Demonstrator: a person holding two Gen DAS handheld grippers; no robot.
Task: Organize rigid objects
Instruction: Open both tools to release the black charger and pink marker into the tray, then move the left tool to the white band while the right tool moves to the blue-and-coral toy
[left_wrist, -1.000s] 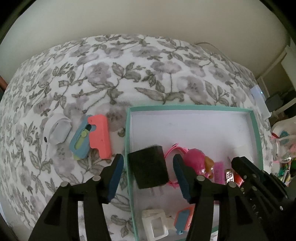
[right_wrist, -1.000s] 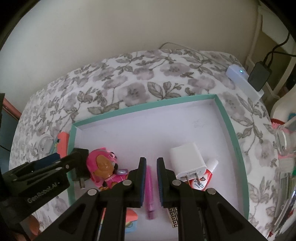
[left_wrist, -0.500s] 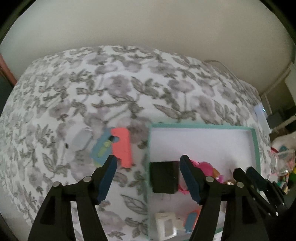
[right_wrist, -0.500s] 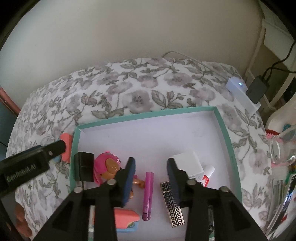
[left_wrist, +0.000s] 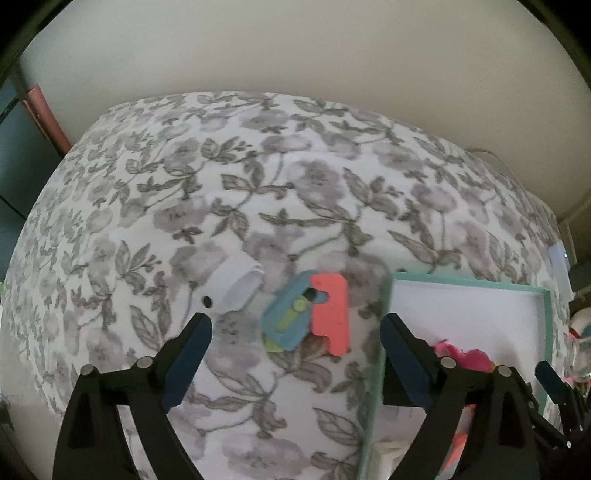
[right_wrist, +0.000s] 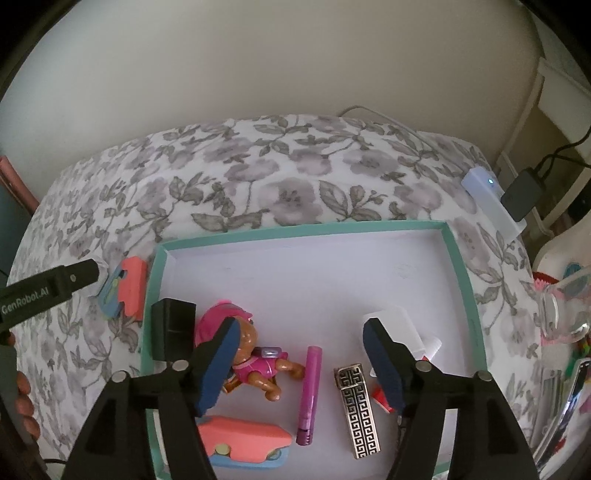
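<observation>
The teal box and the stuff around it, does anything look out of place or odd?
Two things lie outside the teal box, on the floral cloth to its left: a coral and blue piece and a white cap-like piece tipped on its side. The black block sits tight against the box's left wall.

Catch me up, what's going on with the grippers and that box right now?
Both grippers are open and empty. The left gripper hangs over the floral cloth, facing the coral-and-blue clip and white cap, both outside the teal-rimmed box. The right gripper hovers above the box, which holds a black adapter, pink doll, pink tube, patterned bar, white charger and another coral clip.
</observation>
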